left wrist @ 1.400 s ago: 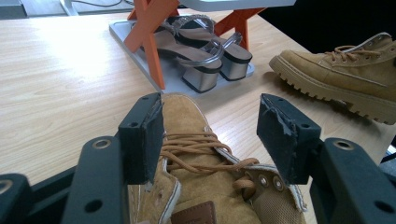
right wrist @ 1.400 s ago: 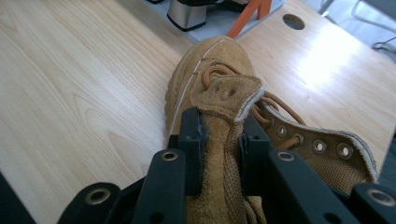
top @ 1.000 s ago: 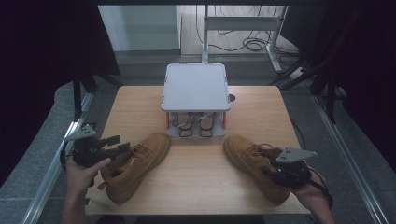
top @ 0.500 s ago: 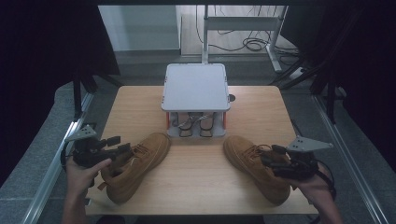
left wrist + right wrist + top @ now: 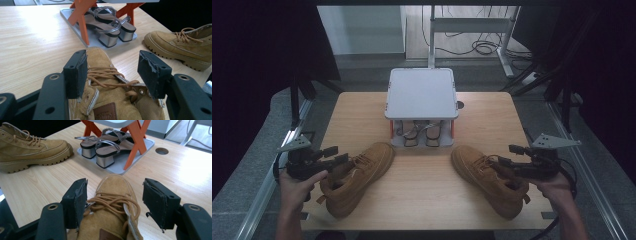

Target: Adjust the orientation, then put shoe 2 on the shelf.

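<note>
**Operator:** Tan suede covers both items. Where are they?

**Inspector:** The left tan suede lace-up boot [image 5: 354,177] lies on the light wooden bench [image 5: 362,112], toe toward the centre. The right tan suede lace-up boot [image 5: 489,177] lies opposite, well apart from it. The left gripper [image 5: 334,155] sits over the collar of its boot, fingers [image 5: 76,73] spread wide on either side of the laces. The right gripper [image 5: 509,155] matches it above the other boot, fingers [image 5: 76,200] also wide. Neither pair visibly clamps the suede.

**Operator:** What is hidden?

**Inspector:** Both heels are cut off at the bottom edge of the gripper views. The brown tongue label [image 5: 105,112] is too blurred to read.

**Operator:** Surroundings?

**Inspector:** Between and behind the boots stands a grey two-tier shoe rack with orange cross-braces [image 5: 421,92]. Its top plate covers most of the silver-heeled strappy sandals [image 5: 110,27] on the lower tray in the high view. A round cable hole [image 5: 161,150] sits in the bench beside the rack.
</note>
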{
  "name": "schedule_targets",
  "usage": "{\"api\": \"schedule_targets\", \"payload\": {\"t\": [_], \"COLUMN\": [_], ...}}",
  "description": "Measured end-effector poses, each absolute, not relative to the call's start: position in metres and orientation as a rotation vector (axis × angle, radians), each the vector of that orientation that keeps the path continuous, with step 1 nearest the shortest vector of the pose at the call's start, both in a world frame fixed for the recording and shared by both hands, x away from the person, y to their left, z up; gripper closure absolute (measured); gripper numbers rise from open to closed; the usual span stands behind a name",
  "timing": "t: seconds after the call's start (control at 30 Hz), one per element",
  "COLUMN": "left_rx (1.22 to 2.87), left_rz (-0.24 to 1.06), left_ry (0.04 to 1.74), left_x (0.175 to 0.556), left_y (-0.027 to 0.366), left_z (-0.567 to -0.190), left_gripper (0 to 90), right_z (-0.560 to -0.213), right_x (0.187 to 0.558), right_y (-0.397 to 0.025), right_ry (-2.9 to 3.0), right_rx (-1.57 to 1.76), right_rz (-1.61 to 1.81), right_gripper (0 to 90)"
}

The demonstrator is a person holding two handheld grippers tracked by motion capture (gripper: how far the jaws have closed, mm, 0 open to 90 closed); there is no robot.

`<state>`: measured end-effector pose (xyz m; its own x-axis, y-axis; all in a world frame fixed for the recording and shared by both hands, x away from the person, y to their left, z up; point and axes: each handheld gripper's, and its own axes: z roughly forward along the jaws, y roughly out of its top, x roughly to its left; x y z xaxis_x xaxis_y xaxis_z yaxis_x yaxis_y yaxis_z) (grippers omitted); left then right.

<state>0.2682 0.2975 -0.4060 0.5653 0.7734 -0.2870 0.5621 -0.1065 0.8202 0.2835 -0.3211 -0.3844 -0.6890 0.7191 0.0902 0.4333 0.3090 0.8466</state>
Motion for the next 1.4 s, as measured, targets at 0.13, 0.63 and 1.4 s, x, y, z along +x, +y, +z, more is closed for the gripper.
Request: {"api": "schedule_targets", "payload": {"t": [0.13, 0.63, 1.4], "left_rx": [1.788, 1.789, 1.858], "left_rz": [0.262, 0.282, 0.259], "left_ry": [1.108, 1.143, 1.221], "left_x": [0.268, 0.263, 0.264], "left_y": [0.299, 0.308, 0.322], "left_z": [-0.407, -0.41, -0.436], "left_gripper": [41.2, 41.1, 41.3], "right_z": [-0.39, -0.397, -0.41], "right_x": [0.287, 0.29, 0.29], "right_y": [-0.327, -0.327, -0.328], "right_ry": [2.264, 2.266, 2.282], "right_rx": [1.067, 1.096, 1.153], "right_rz": [1.33, 1.296, 1.252], "right_gripper": [36.2, 34.7, 31.9]}}
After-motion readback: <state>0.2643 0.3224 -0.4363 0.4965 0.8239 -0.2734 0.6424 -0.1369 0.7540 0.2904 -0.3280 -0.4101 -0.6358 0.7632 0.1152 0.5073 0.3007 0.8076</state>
